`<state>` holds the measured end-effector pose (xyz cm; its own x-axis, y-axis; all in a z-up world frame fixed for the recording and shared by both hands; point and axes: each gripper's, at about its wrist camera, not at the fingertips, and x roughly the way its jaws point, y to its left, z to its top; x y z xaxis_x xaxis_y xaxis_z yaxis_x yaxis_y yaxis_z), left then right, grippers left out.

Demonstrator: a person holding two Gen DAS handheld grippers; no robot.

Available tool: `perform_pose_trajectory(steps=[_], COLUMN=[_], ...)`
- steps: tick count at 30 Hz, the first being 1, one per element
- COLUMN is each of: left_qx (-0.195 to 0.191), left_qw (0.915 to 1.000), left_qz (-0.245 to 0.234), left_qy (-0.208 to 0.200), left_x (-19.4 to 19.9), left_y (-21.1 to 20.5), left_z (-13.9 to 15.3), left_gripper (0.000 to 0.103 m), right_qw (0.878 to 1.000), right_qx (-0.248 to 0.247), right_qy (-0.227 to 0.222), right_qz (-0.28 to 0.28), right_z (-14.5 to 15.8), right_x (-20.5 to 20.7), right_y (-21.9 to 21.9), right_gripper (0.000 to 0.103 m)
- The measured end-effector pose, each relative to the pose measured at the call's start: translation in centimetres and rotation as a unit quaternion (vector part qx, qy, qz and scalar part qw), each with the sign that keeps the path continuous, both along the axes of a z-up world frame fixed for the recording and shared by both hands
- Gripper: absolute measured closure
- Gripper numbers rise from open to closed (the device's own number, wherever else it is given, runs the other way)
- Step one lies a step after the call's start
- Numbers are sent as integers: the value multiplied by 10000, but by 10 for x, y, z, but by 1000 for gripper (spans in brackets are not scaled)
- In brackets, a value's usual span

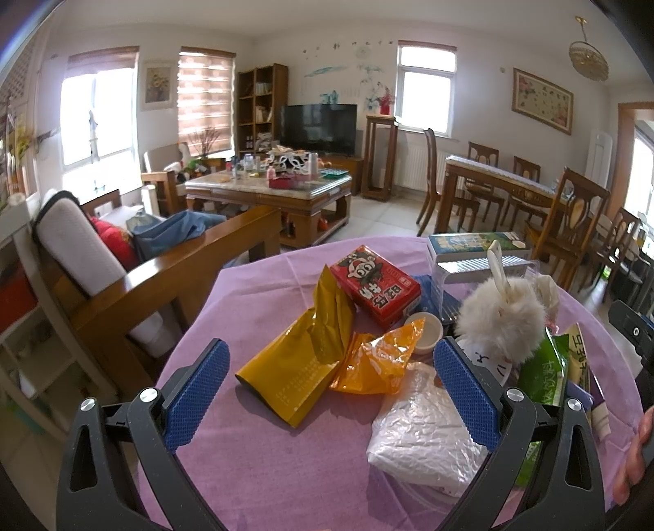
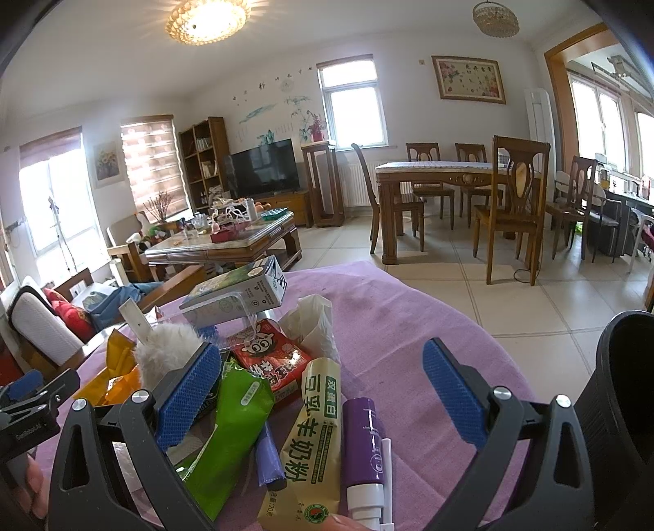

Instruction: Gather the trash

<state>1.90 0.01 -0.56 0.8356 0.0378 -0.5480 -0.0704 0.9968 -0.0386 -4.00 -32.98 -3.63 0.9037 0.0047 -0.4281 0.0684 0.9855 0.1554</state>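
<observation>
Purple tablecloth [image 1: 261, 294] underfoot, spanning 6 o'clock. Wooden sofa [image 1: 135, 282] at 9, white cushion [image 1: 77, 253] upright, red pillow [image 1: 118, 241] and blue cloth [image 1: 180, 233] on seat. Coffee table [image 1: 269, 196] at 11, cluttered top. Flat TV [image 1: 319, 126] at 12, bookshelf [image 1: 261, 106] just left, tall wooden stand [image 1: 380, 155] just right with red plant [image 1: 385, 102] on top. Dining table [image 2: 441, 171] at 1–2 in right wrist view, chairs [image 2: 511, 212] around. Lit ceiling lamp [image 2: 206, 18] at 11, second lamp [image 2: 495, 18] at 1, unlit. Framed picture [image 2: 469, 79] on wall at 1. White standing air conditioner [image 2: 541, 114] just right of it.
</observation>
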Motion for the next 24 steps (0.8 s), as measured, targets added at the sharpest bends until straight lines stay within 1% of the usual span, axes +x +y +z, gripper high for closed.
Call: perform_pose_trajectory(steps=[18, 21, 23, 24], left_qx=[4, -79, -198, -141], left_qw=[10000, 10000, 9995, 9994], left_qz=[2, 17, -187, -262], left_qy=[-5, -39, -153, -201], left_x=[0, -2, -5, -5], left_y=[0, 3, 12, 17], left_z=[0, 1, 7, 11], left_gripper=[4, 4, 4, 4], right_qw=[10000, 9999, 9993, 9987], right_qx=[19, 32, 189, 204], right_qy=[41, 108, 250, 337], right_qz=[-4, -20, 187, 337], right_z=[0, -1, -2, -2], right_x=[0, 2, 7, 10], right_y=[-1, -1, -2, -3], right_gripper=[5, 5, 5, 5])
